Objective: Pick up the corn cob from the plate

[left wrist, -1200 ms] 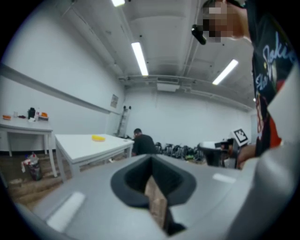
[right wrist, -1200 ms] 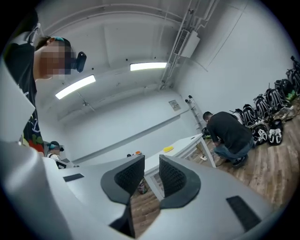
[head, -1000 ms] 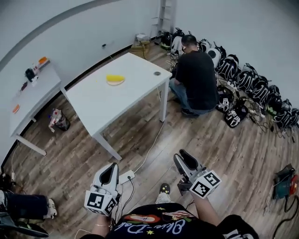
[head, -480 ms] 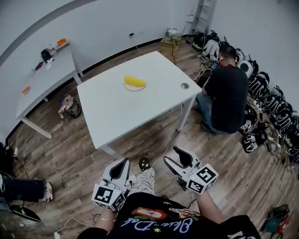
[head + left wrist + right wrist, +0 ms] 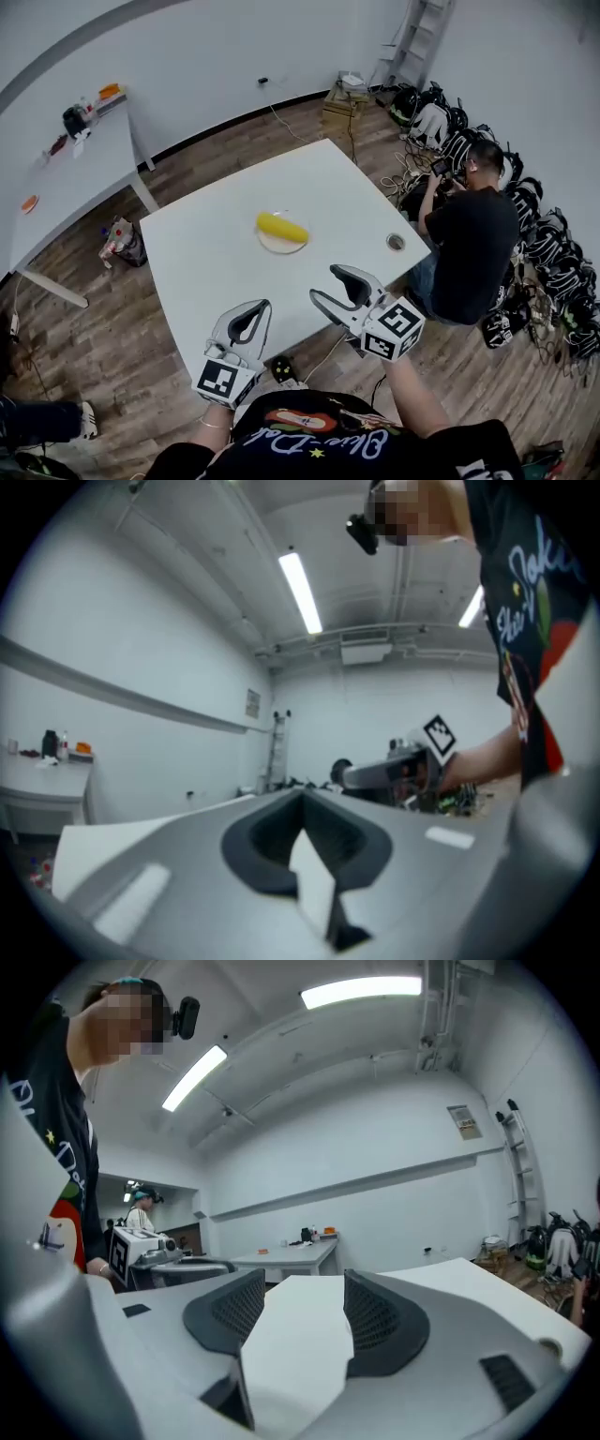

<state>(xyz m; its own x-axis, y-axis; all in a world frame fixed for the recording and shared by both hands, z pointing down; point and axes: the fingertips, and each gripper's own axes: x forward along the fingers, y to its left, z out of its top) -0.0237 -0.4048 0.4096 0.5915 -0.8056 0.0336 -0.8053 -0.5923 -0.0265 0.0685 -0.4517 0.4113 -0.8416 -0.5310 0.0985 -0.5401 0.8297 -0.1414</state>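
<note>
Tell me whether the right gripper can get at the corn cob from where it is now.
Probably yes. The right gripper is at the near edge of the table, jaws opening with nothing between them. Only bare tabletop lies between it and the corn cob on the plate.

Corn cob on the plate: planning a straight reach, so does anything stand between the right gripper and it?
Nothing visible does. Only bare white table lies between the right gripper, its fingers opening and empty, and the corn cob on its plate. The cable hole sits off to the right.
</note>
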